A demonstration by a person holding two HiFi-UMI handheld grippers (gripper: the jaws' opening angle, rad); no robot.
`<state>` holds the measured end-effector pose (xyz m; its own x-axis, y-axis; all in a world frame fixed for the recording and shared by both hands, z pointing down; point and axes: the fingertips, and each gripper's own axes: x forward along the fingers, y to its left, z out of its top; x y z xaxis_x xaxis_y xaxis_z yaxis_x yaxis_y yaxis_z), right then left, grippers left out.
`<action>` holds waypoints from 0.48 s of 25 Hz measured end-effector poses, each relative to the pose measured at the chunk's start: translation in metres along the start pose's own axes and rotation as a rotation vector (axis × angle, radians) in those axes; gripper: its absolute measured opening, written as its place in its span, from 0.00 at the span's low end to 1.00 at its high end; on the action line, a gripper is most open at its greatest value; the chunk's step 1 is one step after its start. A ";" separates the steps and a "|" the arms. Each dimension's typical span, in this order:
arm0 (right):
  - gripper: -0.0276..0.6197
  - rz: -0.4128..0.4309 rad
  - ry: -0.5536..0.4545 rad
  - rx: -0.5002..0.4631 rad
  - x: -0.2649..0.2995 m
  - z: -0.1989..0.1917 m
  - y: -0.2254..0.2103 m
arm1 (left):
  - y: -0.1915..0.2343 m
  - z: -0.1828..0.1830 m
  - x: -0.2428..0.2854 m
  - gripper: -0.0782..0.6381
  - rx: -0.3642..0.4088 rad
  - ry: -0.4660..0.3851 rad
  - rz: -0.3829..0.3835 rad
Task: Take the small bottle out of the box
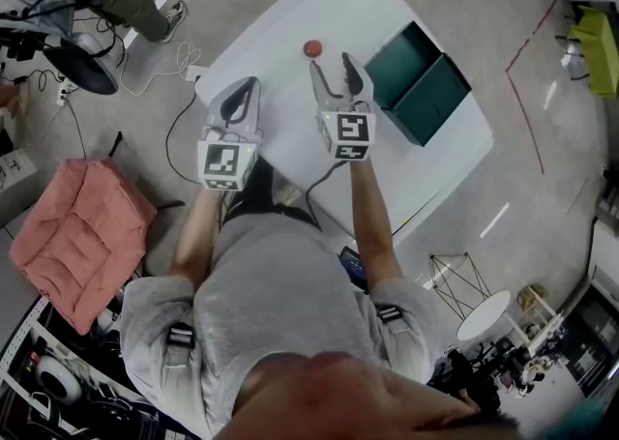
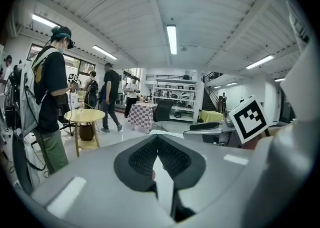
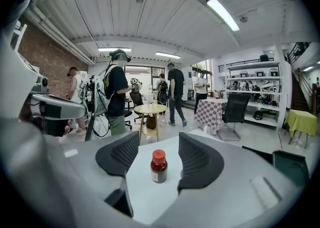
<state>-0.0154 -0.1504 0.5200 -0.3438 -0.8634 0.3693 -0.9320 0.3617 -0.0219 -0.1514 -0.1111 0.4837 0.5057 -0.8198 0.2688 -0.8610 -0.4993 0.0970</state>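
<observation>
A small brown bottle (image 1: 311, 47) with a red cap stands upright on the white table (image 1: 280, 71), outside the dark green open box (image 1: 440, 90) to its right. My right gripper (image 1: 332, 63) is open just short of the bottle. In the right gripper view the bottle (image 3: 159, 167) stands between the two pads (image 3: 200, 159) with a gap on each side, and the box (image 3: 290, 167) shows at the far right. My left gripper (image 1: 245, 86) hangs over the table's left edge, shut with nothing in it; its pads (image 2: 145, 157) meet at the tip.
A pink padded seat (image 1: 77, 235) stands on the floor to the left, with cables (image 1: 179, 66) near the table corner. Several people stand in the room near a round yellow side table (image 3: 150, 109). A red line (image 1: 527, 71) marks the floor at right.
</observation>
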 end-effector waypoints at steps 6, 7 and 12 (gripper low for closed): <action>0.40 -0.047 -0.034 -0.002 -0.035 0.010 -0.007 | -0.021 0.013 -0.014 0.12 0.011 -0.037 -0.020; 0.39 -0.057 -0.035 -0.003 -0.042 0.011 -0.008 | -0.024 0.016 -0.016 0.12 0.013 -0.044 -0.023; 0.35 -0.103 -0.062 0.001 -0.076 0.014 -0.019 | -0.044 0.031 -0.028 0.12 0.027 -0.077 -0.041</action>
<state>0.0267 -0.0962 0.4791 -0.2524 -0.9160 0.3118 -0.9629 0.2697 0.0128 -0.1263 -0.0752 0.4423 0.5437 -0.8172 0.1911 -0.8384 -0.5391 0.0800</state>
